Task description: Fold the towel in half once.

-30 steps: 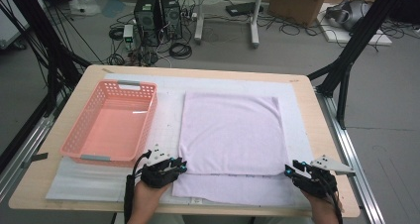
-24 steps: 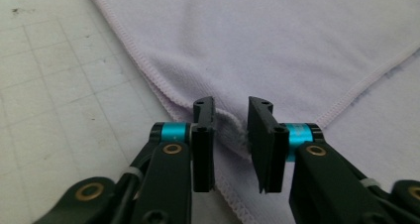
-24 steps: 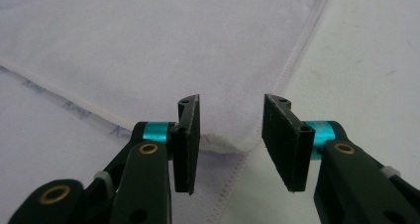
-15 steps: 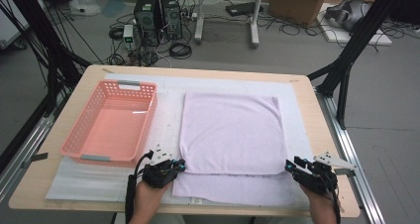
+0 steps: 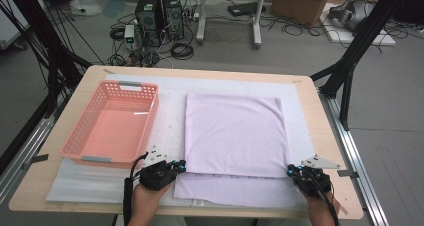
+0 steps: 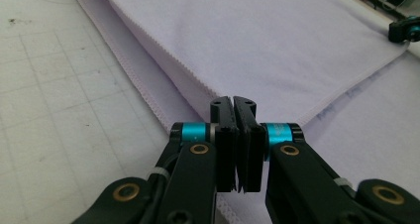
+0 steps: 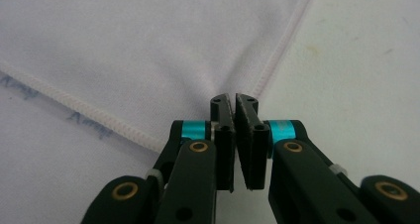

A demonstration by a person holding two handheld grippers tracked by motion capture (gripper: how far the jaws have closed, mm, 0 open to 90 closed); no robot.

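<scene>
Place: robotics lab
Floor: grey, with tangled black cables (image 5: 182, 50) and black computer towers (image 5: 160, 11)
Frame: black metal struts (image 5: 357, 41) past the tabletop's far corners
Storage: brown cardboard boxes (image 5: 299, 3)

Left hand-held gripper (image 5: 181, 164) shifted slightly rightward, jaws now pressed together at near-left corner of folded lilac cloth (image 5: 234, 134). Right hand-held gripper (image 5: 291, 170) edged slightly inward to near-right corner, jaws likewise together. Cloth's top layer unmoved otherwise.
</scene>
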